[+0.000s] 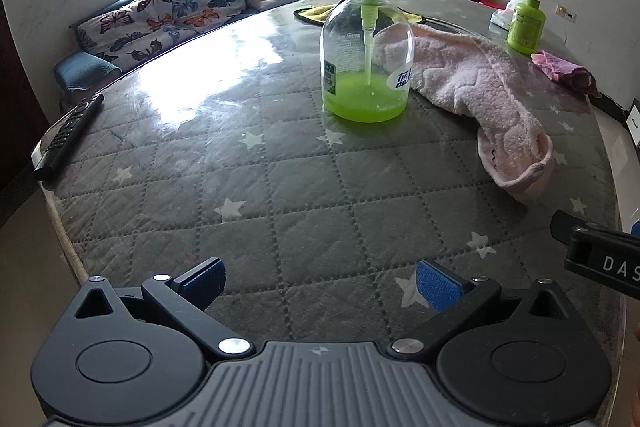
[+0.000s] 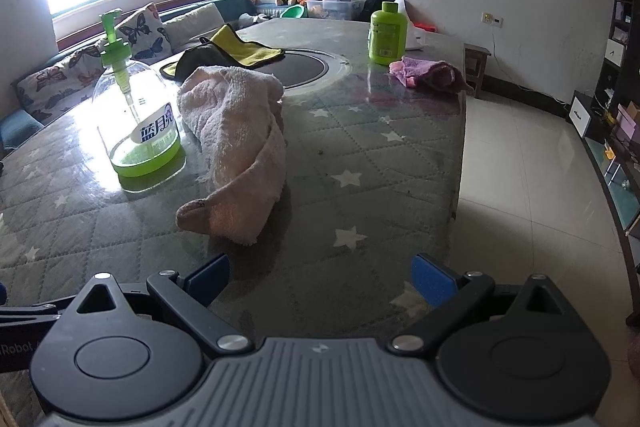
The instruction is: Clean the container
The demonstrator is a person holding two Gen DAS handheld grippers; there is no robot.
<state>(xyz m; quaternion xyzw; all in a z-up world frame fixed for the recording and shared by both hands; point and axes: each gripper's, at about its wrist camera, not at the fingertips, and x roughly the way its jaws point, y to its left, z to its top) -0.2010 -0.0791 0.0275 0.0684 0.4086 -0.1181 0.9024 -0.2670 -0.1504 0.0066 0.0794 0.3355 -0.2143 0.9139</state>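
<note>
Left gripper [image 1: 318, 283]: blue-padded fingers spread wide apart, holding nothing, low over the near edge of the table [image 1: 280, 211]. Right gripper [image 2: 320, 279]: fingers likewise wide apart and empty, near the table's front right corner; its black body shows at the right edge of the left wrist view.

Table: rounded top, glossy clear sheet over grey quilted cloth with white stars.

Pump bottle [image 1: 367, 55]: the container. Clear rounded body, bright green pump head and collar, white dip tube, blue-and-white label with Chinese characters. Green liquid fills only the bottom portion. Stands upright mid-table, directly ahead of the left gripper.

Pink towel [image 2: 236, 143]: crumpled terry cloth, lying just beside the bottle on its right, one end trailing toward the grippers.

Remote control [image 1: 68, 139]: black, at the table's left edge.

Purple cloth [image 2: 428, 73]: bunched, farther right.

Green bottle [image 2: 387, 33]: small, opaque, capped, upright behind the purple cloth.

Yellow cloth [image 2: 244, 49]: far side, with a dark cloth.
</note>
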